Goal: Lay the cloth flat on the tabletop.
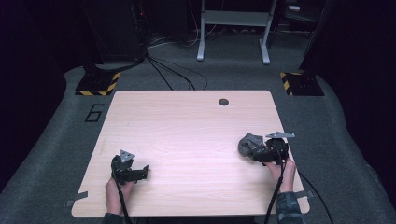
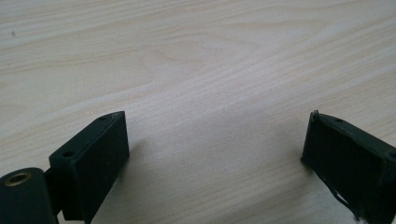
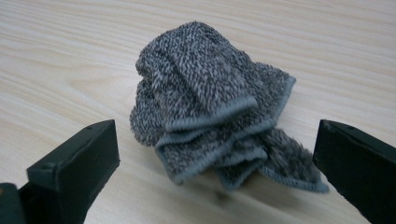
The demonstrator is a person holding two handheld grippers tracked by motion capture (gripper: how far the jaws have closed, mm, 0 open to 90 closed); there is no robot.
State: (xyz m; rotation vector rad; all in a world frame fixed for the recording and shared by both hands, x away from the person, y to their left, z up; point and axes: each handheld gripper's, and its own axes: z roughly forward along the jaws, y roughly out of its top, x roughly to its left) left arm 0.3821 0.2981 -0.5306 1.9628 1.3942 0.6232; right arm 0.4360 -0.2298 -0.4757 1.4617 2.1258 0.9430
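High view looks down on a pale wooden table (image 1: 187,140) standing on grey carpet, with a small dark round hole (image 1: 223,101) near its far edge at about 12 o'clock. The left gripper (image 1: 145,170) rests at roughly 7 o'clock on the tabletop, held by the person's left hand (image 1: 113,189), its tips pointing toward 3 o'clock. The right gripper (image 1: 254,153) sits at about 4 o'clock, held by the right hand (image 1: 282,170), pointing toward 9 o'clock at a crumpled grey towel (image 1: 250,143) that lies just beyond its tips.

Left gripper view shows the left gripper (image 2: 215,144) with its two black jaws spread wide over bare wood grain, nothing between them.

Right gripper view shows the right gripper (image 3: 217,154) with its jaws also wide apart, one on each side of the towel (image 3: 210,107). The cloth is bunched into folds with a smooth grey hem, resting on the table; neither jaw touches it.
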